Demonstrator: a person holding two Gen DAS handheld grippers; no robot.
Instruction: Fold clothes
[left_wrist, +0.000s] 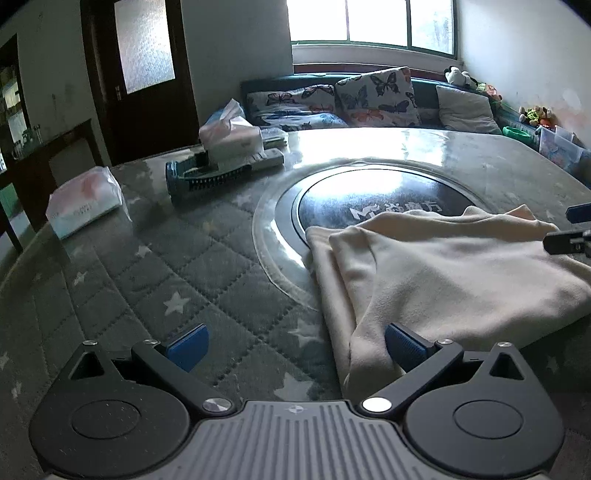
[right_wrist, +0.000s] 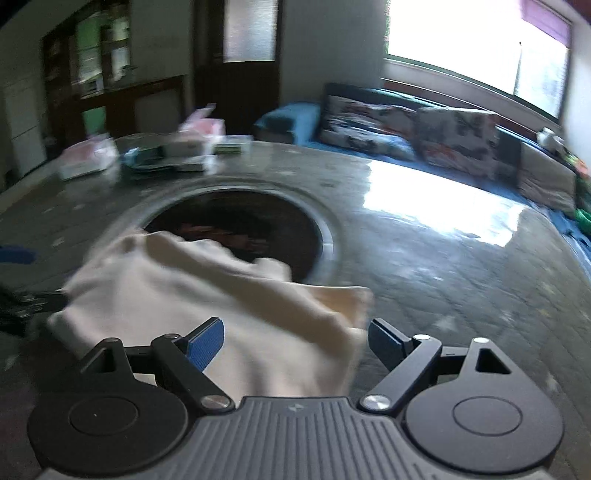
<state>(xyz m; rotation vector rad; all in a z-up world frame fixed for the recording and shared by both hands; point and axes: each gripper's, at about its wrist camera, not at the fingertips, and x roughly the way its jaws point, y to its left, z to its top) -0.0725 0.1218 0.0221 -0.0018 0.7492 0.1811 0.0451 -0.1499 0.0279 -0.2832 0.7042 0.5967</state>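
STEP: between folds, cream garment lies doubled on the near surface beside the dark round inset | CLAWS: left claw and right claw both spread, empty | NEXT: likely pinch near edge, fold again.

Window glare; right view blurred
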